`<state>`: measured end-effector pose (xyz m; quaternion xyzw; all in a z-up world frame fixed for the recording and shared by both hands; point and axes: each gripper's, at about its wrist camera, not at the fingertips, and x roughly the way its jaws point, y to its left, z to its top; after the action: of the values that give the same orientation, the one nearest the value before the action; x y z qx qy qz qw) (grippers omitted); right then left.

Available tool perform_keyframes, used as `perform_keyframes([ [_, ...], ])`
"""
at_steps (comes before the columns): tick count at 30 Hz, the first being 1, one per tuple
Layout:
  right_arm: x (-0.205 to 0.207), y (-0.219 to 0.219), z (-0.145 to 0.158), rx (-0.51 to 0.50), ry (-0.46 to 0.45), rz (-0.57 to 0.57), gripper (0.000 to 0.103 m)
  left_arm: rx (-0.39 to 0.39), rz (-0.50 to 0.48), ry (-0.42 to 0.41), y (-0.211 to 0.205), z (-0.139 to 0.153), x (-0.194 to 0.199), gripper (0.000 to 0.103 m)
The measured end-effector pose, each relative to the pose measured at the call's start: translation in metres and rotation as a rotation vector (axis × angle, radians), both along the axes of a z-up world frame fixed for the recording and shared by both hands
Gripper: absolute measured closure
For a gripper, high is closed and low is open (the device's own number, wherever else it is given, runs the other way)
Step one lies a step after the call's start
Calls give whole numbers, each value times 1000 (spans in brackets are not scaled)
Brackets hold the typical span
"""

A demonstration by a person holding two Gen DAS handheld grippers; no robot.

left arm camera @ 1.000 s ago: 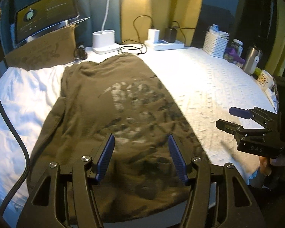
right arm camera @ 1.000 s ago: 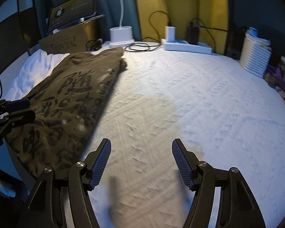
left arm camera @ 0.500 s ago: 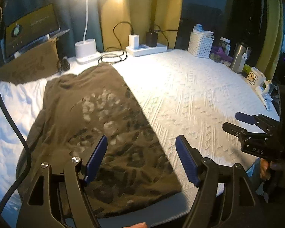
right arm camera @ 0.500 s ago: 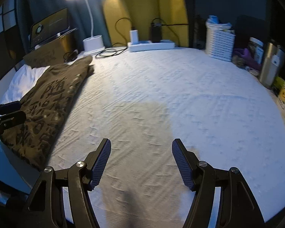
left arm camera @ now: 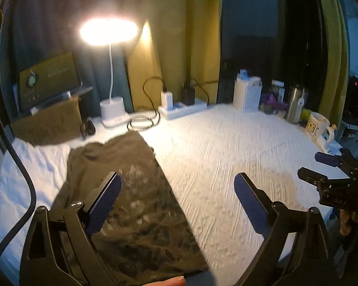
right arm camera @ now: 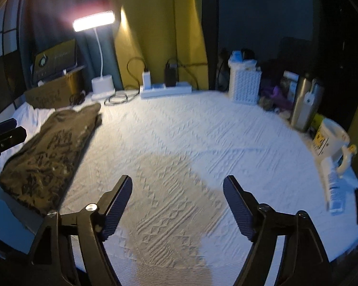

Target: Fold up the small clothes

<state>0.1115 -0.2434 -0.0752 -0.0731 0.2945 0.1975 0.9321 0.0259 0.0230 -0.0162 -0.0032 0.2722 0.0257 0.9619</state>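
A folded olive t-shirt (left arm camera: 131, 190) with a dark print lies flat on the left of the white textured bedspread (left arm camera: 226, 157). In the right wrist view the t-shirt (right arm camera: 52, 152) sits far left. My left gripper (left arm camera: 177, 181) hovers above the shirt's near right edge, its jaws opening wide with nothing between them. My right gripper (right arm camera: 178, 181) hangs over bare bedspread (right arm camera: 191, 143), jaws also opening and empty. Each gripper shows at the edge of the other's view: the right gripper (left arm camera: 322, 169) and the left gripper (right arm camera: 4, 131).
A lit desk lamp (left arm camera: 109, 104), power strip (left arm camera: 182, 109), coiled cable (left arm camera: 142, 122), white basket (left arm camera: 247, 95), steel tumbler (left arm camera: 296, 104) and mug (left arm camera: 318, 124) line the far edge. A cardboard box (left arm camera: 47, 121) and white cloth (left arm camera: 23, 178) lie left of the shirt.
Both grippers rose and drew back from the shirt, tilting upward so the lamp head comes into view. Both pairs of jaws spread wider. The shirt stays put.
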Motion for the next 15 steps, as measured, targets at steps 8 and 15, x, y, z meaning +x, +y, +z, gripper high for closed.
perform_keyframes([
  [8,-17,2,36,-5,-92,16,22,3,-9,-99,-1,29,-16,8],
  [15,-34,10,62,10,-164,38,21,18,13,-157,4,48,-28,8],
])
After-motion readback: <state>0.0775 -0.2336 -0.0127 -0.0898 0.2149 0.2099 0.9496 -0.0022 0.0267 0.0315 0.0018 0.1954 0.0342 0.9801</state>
